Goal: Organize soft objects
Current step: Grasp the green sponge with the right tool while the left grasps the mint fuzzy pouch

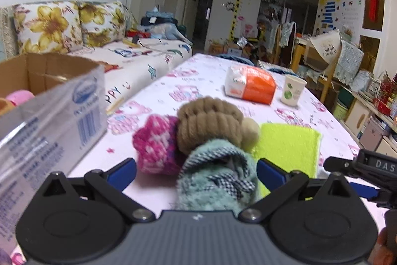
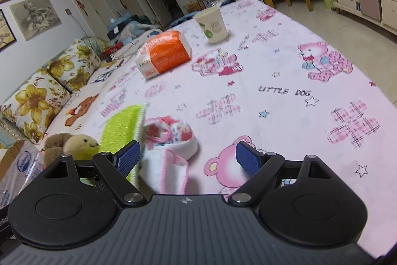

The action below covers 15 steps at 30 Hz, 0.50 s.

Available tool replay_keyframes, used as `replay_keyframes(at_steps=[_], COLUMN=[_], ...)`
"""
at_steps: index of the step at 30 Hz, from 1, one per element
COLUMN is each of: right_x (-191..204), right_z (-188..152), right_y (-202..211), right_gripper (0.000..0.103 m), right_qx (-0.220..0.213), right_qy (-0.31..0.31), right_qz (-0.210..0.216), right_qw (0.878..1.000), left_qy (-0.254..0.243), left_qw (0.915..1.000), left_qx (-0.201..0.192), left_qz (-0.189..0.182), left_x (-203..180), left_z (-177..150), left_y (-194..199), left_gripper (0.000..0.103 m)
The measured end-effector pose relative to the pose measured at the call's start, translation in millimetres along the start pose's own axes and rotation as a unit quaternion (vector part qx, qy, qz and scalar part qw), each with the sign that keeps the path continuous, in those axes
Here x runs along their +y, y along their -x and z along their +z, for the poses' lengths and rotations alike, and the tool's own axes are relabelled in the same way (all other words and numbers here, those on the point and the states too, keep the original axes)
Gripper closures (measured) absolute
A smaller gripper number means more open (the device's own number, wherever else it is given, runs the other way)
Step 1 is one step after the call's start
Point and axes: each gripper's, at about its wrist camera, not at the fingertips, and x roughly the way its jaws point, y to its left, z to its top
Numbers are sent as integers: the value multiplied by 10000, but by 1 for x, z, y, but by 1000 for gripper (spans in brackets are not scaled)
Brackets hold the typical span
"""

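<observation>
Both hand-held grippers spread wide, left point(image 1: 196, 173) around teal sock point(image 1: 218, 173), right point(image 2: 188, 158) around white-pink cloth point(image 2: 171, 153).

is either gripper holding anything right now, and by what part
Nothing is held. The left gripper is open around the teal fuzzy sock; the right gripper is open over the white and pink cloth.

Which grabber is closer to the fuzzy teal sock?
Left. The left gripper has the teal sock right between its open fingers. The right gripper is off to the side, over a white-and-pink cloth.
</observation>
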Motion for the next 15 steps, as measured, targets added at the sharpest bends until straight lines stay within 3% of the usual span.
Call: replay_keyframes(at_steps=[8,15], right_x=[1,11], right_z=[1,4], right_y=[-4,3], right_gripper=[0,2], right_qx=[38,14], right_qy=[-168,-201], right_qz=[401,776], right_qw=[9990,9968], left_qy=[107,131], left_qw=[9994,9984], left_qx=[316,423], left_qz=[-125,-355], left_x=[2,2], left_z=[-6,-4], left_y=[-11,-13], left_gripper=[2,18])
